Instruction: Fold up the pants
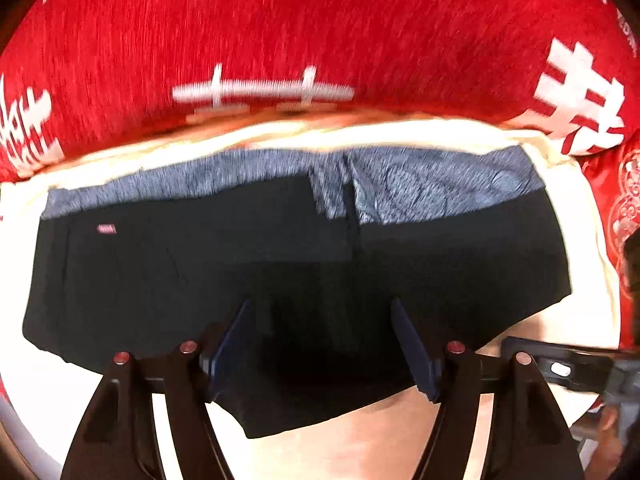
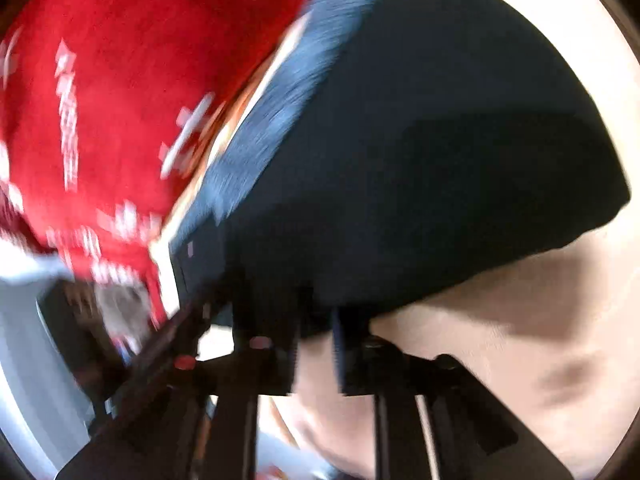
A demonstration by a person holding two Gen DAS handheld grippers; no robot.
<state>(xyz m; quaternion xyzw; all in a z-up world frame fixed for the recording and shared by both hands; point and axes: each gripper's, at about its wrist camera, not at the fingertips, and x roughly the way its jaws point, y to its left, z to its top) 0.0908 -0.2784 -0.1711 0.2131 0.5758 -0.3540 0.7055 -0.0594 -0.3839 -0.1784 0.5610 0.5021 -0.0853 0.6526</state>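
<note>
The black pants (image 1: 200, 272) lie folded on a cream sheet (image 1: 360, 432), their grey-blue waistband (image 1: 248, 176) along the far edge. My left gripper (image 1: 322, 312) is open, its blue-padded fingers spread just above the near edge of the pants, holding nothing. In the blurred right wrist view the pants (image 2: 420, 140) fill the centre. My right gripper (image 2: 316, 320) has its fingers close together at the pants' near edge; the blur hides whether cloth is between them. The right gripper's body also shows at the right edge of the left wrist view (image 1: 568, 368).
A red blanket with white characters (image 1: 280, 32) lies behind the pants and to the right. It also shows in the right wrist view (image 2: 112, 100). A grey-white curved surface (image 2: 24, 360) is at the lower left there.
</note>
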